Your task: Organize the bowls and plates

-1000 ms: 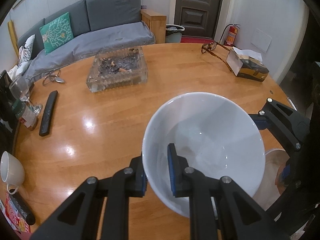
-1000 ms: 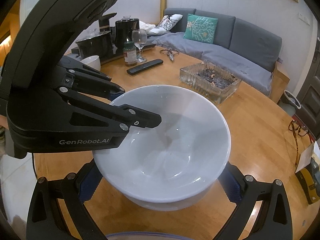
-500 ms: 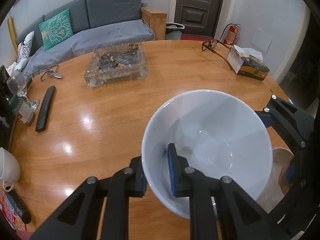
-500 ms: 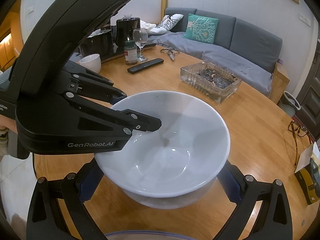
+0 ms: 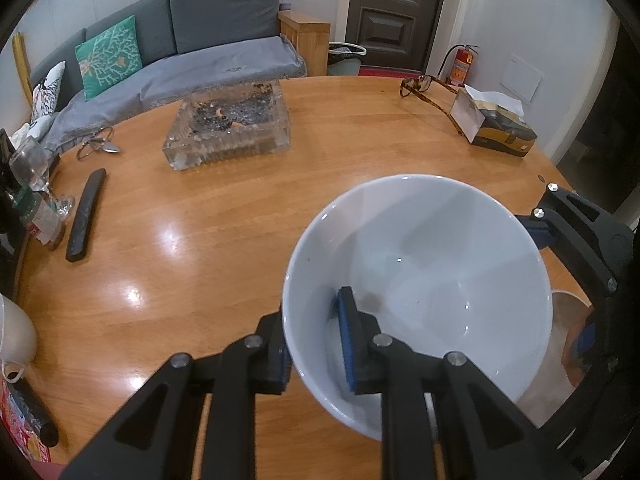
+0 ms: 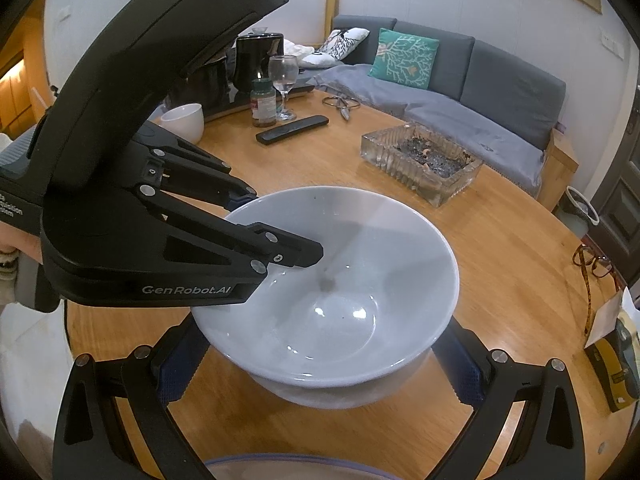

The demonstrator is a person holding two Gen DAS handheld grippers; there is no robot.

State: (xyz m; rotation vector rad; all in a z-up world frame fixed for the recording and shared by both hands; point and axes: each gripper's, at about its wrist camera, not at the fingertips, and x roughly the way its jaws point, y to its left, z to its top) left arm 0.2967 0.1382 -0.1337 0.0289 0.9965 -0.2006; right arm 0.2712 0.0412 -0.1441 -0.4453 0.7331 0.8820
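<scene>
White bowl [image 6: 340,288] lowered into a second bowl [image 6: 328,394] on the table [image 5: 200,240]; left gripper [image 5: 316,344] pinching its rim, jaws just easing; right gripper [image 6: 320,364] spread beside; nesting nearly done

I see a home living room. A grey sofa [image 5: 224,40] with a teal cushion [image 5: 109,55] stands behind the round wooden table [image 5: 200,240]. A glass ashtray [image 5: 228,128], a remote [image 5: 86,220] and a wine glass [image 6: 283,84] sit toward the table's far edge.

Left gripper [image 6: 256,220] pinches white bowl's [image 6: 340,304] rim; right gripper [image 6: 320,368] straddles it.
</scene>
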